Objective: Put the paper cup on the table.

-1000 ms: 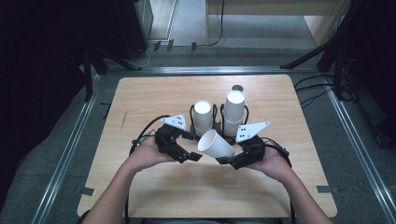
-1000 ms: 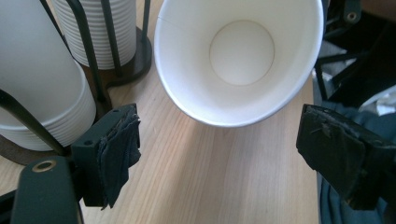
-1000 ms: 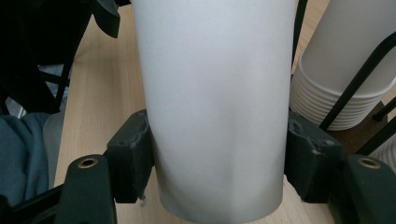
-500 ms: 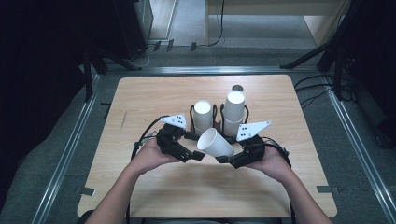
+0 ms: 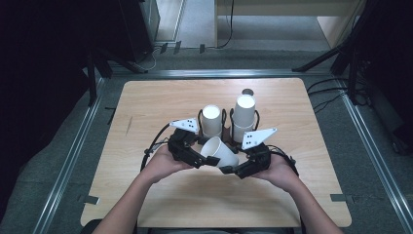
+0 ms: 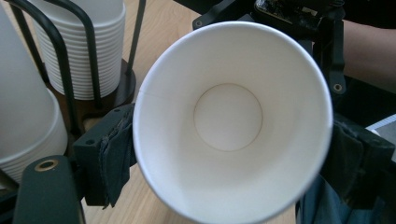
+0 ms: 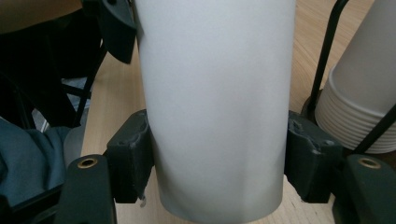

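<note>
A single white paper cup (image 5: 220, 152) is held on its side above the near half of the wooden table (image 5: 146, 102), between both grippers. The left gripper (image 5: 207, 161) is clamped across the cup's open rim, its padded jaws set wide and pressed against either side of the mouth, as seen in the left gripper view (image 6: 232, 121). The right gripper (image 5: 229, 170) is closed on the cup's narrower base end, both pads seated against the wall (image 7: 215, 107). Just beyond, two black wire holders are noted side by side: the left stack of cups (image 5: 212, 120) and the taller right stack of cups (image 5: 243, 117). Farther back, a small dark disc (image 5: 248, 91) lies on the tabletop.
</note>
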